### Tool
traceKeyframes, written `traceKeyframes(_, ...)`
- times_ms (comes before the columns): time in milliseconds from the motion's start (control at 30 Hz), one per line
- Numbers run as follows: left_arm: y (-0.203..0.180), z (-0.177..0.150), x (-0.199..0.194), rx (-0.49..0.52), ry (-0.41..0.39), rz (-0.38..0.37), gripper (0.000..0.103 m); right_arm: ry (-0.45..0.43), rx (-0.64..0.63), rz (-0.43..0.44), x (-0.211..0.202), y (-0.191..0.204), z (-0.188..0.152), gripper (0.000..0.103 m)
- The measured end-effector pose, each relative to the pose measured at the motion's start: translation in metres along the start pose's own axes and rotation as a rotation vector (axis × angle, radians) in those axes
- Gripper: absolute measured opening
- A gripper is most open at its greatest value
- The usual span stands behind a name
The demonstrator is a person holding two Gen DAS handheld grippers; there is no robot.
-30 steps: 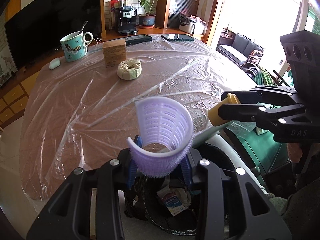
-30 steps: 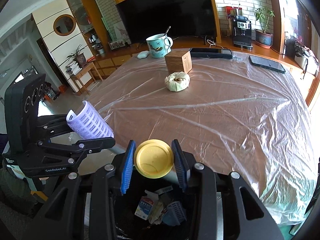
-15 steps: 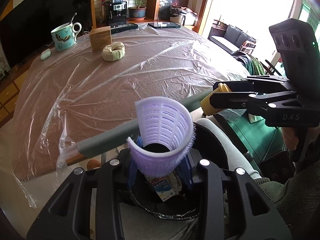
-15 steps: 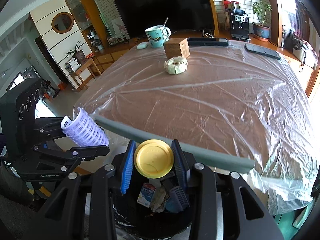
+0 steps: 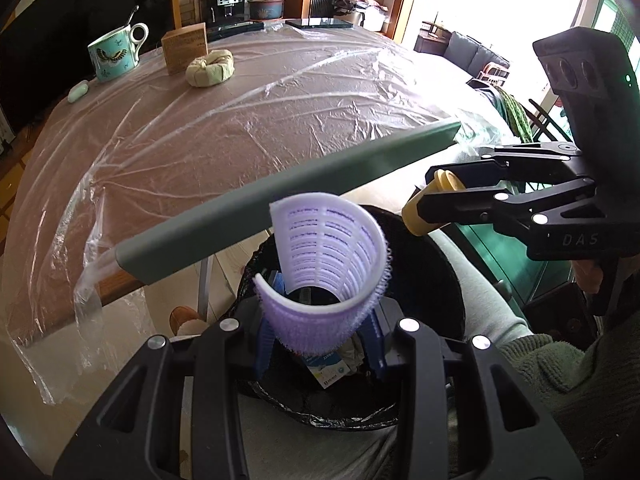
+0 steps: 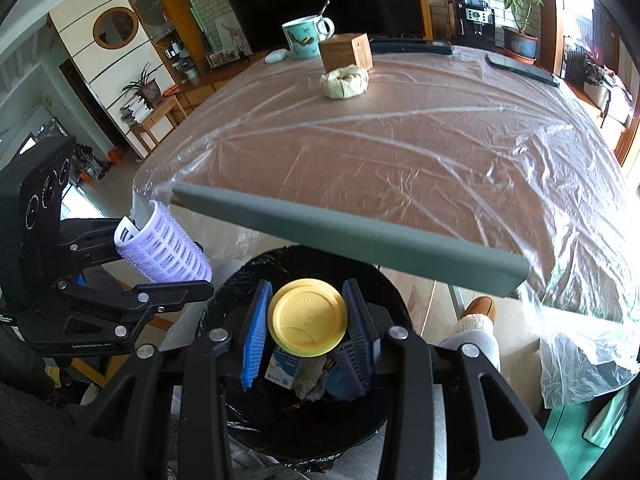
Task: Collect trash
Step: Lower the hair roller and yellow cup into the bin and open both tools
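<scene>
plastic-covered table (image 6: 400, 152) at 12 o'clock. your left gripper (image 5: 320, 332) clamps curler (image 5: 332, 264), right gripper (image 6: 306, 328) clamps lid (image 6: 307, 322); release off bin (image 6: 240, 280) centre, either bounces out.

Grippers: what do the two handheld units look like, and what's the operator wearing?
Both are black angular frames with silver bolts and blue ribbed pads. The right gripper reads "DAS", with three round lenses on its block. The left gripper bears white lettering. A green knit sleeve shows.

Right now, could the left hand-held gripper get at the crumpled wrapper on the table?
Probably not yet: the left hand-held gripper is shut on the purple roller over the bin; the wrapper lies far across the table.
</scene>
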State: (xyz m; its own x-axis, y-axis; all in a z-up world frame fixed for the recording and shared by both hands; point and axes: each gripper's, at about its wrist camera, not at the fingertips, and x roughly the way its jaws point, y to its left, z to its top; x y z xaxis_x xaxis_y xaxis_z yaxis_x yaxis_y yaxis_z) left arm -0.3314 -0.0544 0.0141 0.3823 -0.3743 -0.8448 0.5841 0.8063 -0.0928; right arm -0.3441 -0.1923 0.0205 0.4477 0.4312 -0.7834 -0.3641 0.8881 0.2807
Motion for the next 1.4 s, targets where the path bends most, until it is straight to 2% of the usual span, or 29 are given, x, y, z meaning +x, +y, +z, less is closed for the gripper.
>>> traceKeyframes(533,-0.002,-0.019,0.036,0.020,0.087,0.022,0.039,0.086,0.021,-0.021,0.034,-0.009,-0.021,0.037)
traceKeyframes(1400,-0.002,-0.026,0.081,0.023,0.166,0.028,0.038,0.166,0.067,-0.051,0.071,-0.023,-0.044,0.037)
